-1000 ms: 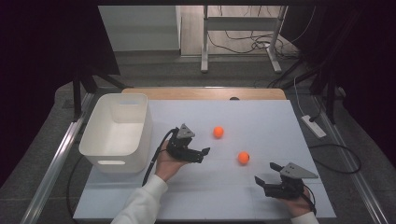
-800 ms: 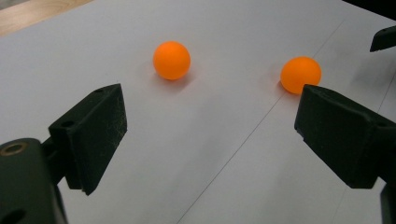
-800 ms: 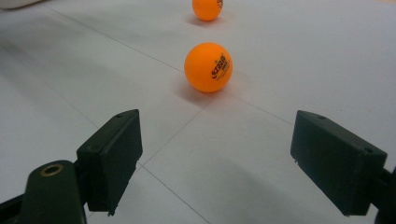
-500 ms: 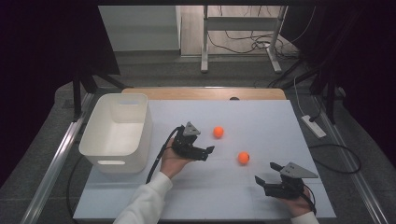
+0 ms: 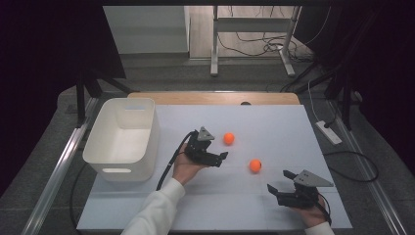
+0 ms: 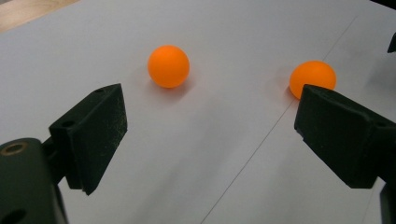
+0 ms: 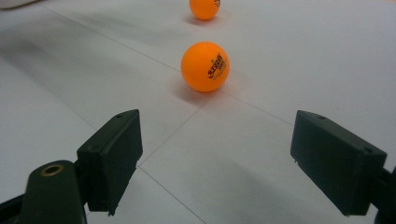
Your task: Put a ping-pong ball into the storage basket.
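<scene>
Two orange balls lie on the white table top. The farther ball sits just right of my left gripper, which is open and empty, with its jaws pointing right. The nearer ball, with print on its side, lies between the two grippers. In the left gripper view this ball is partly hidden behind the right-hand jaw. My right gripper stands open and empty near the front right edge, its jaws facing the nearer ball from a short distance.
A white plastic bin stands at the table's left side, just left of the left hand. A wooden strip borders the far edge. Cables trail from both grippers. Desk legs and floor cables lie beyond the table.
My left gripper has shifted slightly right and away from the person, closer to the balls. The right gripper and both balls have not moved.
</scene>
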`<action>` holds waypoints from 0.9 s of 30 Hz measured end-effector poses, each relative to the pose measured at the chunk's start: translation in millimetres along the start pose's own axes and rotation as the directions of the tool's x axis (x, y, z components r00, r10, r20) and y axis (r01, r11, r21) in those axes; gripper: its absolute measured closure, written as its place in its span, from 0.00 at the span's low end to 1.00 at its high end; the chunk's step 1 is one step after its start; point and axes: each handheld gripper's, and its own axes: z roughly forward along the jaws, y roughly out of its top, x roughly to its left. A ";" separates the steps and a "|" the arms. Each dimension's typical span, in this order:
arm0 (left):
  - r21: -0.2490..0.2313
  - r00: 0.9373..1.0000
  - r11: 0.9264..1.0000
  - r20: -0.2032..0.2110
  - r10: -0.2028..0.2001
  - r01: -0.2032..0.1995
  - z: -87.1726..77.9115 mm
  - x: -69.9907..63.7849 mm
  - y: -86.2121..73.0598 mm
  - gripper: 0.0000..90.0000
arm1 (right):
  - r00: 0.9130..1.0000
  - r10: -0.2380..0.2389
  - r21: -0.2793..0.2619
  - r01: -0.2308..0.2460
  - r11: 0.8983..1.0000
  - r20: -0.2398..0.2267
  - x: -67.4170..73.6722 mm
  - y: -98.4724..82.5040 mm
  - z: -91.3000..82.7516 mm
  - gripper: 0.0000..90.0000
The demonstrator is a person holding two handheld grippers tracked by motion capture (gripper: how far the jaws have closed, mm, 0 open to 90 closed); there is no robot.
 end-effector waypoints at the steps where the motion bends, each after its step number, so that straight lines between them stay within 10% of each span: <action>1: 0.000 1.000 1.000 0.000 0.000 0.000 0.0 0.0 0.0 0.13 | 1.000 0.000 0.000 0.000 1.000 0.000 0.0 0.0 0.0 0.19; 27: 0.019 1.000 1.000 -0.019 -0.012 0.012 25.7 7.5 11.3 0.14 | 1.000 -0.003 0.001 0.003 1.000 -0.004 -0.4 0.2 1.4 0.19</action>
